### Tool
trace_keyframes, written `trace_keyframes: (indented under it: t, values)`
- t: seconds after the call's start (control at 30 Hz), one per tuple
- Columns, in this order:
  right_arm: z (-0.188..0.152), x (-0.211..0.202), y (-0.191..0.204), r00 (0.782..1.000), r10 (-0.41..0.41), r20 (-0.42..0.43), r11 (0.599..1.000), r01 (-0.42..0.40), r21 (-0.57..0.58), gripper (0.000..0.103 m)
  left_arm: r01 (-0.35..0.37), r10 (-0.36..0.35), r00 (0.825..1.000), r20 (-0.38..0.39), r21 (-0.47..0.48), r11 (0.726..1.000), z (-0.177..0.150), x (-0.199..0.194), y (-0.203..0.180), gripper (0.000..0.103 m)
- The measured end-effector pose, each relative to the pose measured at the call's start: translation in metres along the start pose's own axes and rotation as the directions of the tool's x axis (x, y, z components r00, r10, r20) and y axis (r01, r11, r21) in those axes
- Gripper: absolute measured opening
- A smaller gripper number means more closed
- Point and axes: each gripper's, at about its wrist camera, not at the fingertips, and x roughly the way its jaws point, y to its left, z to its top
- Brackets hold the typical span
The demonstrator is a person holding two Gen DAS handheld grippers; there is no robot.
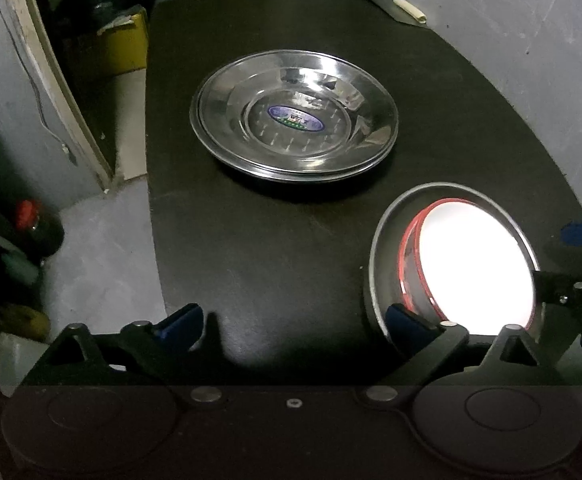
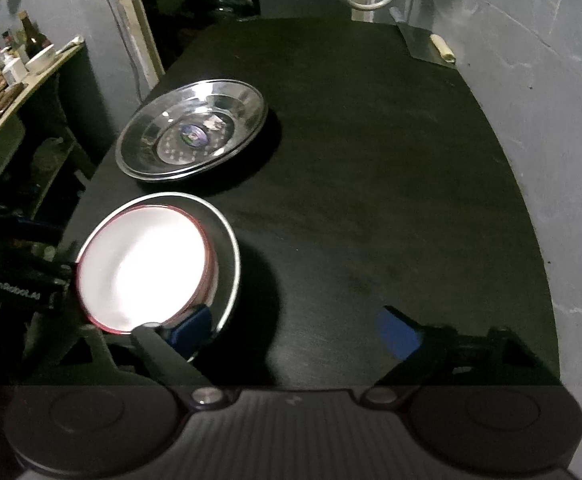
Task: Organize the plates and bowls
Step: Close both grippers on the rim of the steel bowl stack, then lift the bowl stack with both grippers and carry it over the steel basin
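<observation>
A stack of steel plates point(image 1: 293, 118) with a blue sticker sits mid-table; it also shows in the right wrist view point(image 2: 191, 130). Nearer, a white bowl with a red rim point(image 1: 479, 268) sits inside a steel bowl point(image 1: 383, 248); the same white bowl point(image 2: 143, 264) and steel bowl point(image 2: 227, 248) appear in the right wrist view. My left gripper point(image 1: 295, 320) is open and empty, its right finger beside the steel bowl's near rim. My right gripper point(image 2: 295, 330) is open and empty, its left finger at the steel bowl's near rim.
The dark table point(image 1: 275, 240) ends at a grey wall on the right. A metal scraper with a pale handle point(image 2: 431, 48) lies at the far right corner. A cluttered shelf with bottles point(image 2: 15, 64) stands to the left. A yellow box point(image 1: 125, 46) sits beyond the table's left edge.
</observation>
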Motion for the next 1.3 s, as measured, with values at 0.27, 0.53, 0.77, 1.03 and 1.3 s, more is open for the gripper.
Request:
trace_keyframes:
  t: [0.27,0.53,0.77,1.03,1.3]
  values:
    - [0.001,-0.005,0.005,0.995,0.095,0.006,0.995,-0.095,-0.029,0.056,0.072,-0.072,0.997,0.017,-0.007,0.997,0.000,-0.005,-0.002,0.066]
    - [0.003,-0.004,0.011,0.987,0.160,-0.014,0.986,-0.161,-0.054,0.029,0.148,-0.148,0.989,0.020,0.011,0.989,0.002,-0.006,-0.009,0.034]
    - [0.007,0.000,0.018,0.986,0.163,-0.045,0.984,-0.165,-0.073,0.022,0.171,-0.171,0.985,0.015,0.031,0.985,0.004,-0.005,-0.016,0.019]
    - [0.008,0.006,0.015,0.983,0.175,-0.062,0.983,-0.178,-0.051,0.022,0.163,-0.163,0.987,0.011,0.031,0.986,0.005,-0.002,-0.018,0.019]
    - [0.009,0.012,0.019,0.982,0.171,-0.083,0.982,-0.176,-0.066,0.025,0.155,-0.155,0.988,0.007,0.039,0.987,0.004,-0.002,-0.020,0.017]
